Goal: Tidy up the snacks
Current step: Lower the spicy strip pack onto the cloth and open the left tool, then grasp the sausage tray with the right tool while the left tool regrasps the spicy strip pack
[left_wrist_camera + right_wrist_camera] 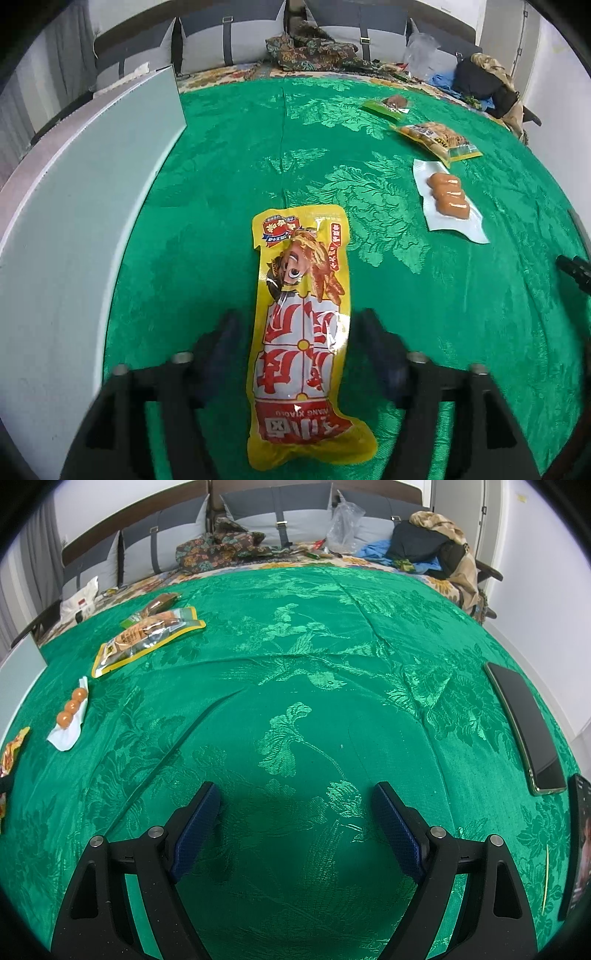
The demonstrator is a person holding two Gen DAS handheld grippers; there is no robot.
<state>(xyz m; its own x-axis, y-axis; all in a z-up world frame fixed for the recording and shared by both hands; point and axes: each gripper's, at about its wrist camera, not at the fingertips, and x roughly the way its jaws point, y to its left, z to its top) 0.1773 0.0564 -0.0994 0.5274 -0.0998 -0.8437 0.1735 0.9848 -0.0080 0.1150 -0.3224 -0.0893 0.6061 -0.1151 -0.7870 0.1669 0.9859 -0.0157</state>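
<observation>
A long yellow snack packet (303,258) with red print lies flat on the green cloth (229,177). Its lower half sits between the fingers of my left gripper (298,315), which stands open with a small gap on each side. Further right lie a white pouch of orange sausages (448,195), a yellow-rimmed pouch (437,138) and a green pouch (388,105). In the right wrist view my right gripper (296,786) hangs open over bare cloth with nothing between its fingers. The white pouch (70,712), the yellow-rimmed pouch (144,638) and the green pouch (159,605) show far left.
A pale grey-white box (92,206) stands along the cloth's left side. A dark phone (524,727) lies at the right edge, with a second lit screen (580,842) below it. Behind the table are cushions (288,513) and a heap of clothes (436,542).
</observation>
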